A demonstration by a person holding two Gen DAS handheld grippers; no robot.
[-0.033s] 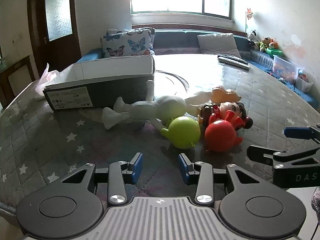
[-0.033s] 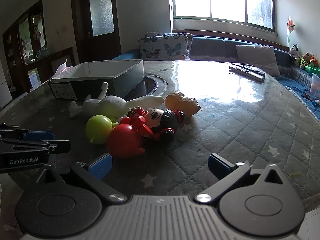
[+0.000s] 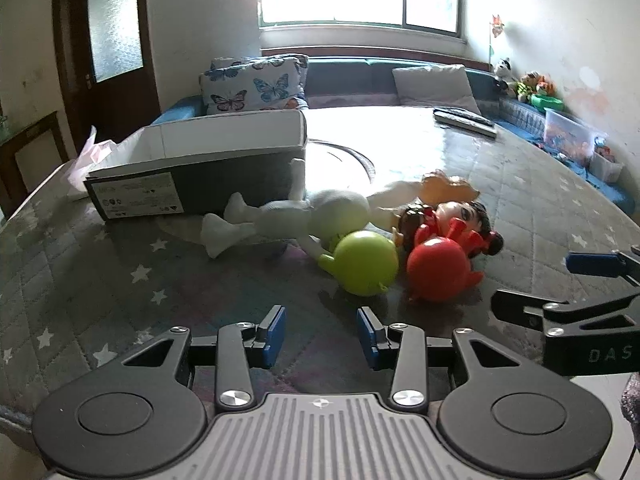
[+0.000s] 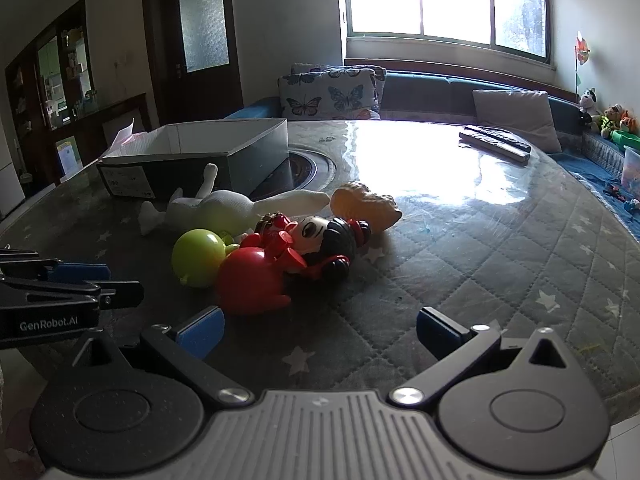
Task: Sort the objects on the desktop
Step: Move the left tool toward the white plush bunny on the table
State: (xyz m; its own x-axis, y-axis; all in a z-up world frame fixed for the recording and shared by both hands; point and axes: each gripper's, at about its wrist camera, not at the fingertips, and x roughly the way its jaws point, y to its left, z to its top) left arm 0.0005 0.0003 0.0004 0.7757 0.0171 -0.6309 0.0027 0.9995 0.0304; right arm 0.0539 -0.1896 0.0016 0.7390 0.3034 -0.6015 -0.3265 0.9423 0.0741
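A pile of toys lies mid-table: a white plush doll [image 3: 304, 216] [image 4: 216, 208], a green ball toy [image 3: 366, 262] [image 4: 198, 254], a red ball toy [image 3: 438, 270] [image 4: 250, 282], a black-haired doll in red [image 3: 460, 222] [image 4: 320, 240] and an orange toy [image 3: 448, 188] [image 4: 366, 204]. An open grey cardboard box [image 3: 200, 168] [image 4: 192, 152] stands behind them at the left. My left gripper [image 3: 322, 336] is open and empty, just short of the green ball. My right gripper [image 4: 320, 332] is wide open and empty, right of the red ball; it also shows in the left wrist view [image 3: 560, 288].
The round table [image 3: 100, 280] has a quilted grey star-pattern cover under clear plastic. Two remote controls [image 4: 494, 142] lie at the far right. Crumpled pink paper [image 3: 90, 152] sits left of the box. A sofa with cushions runs behind the table.
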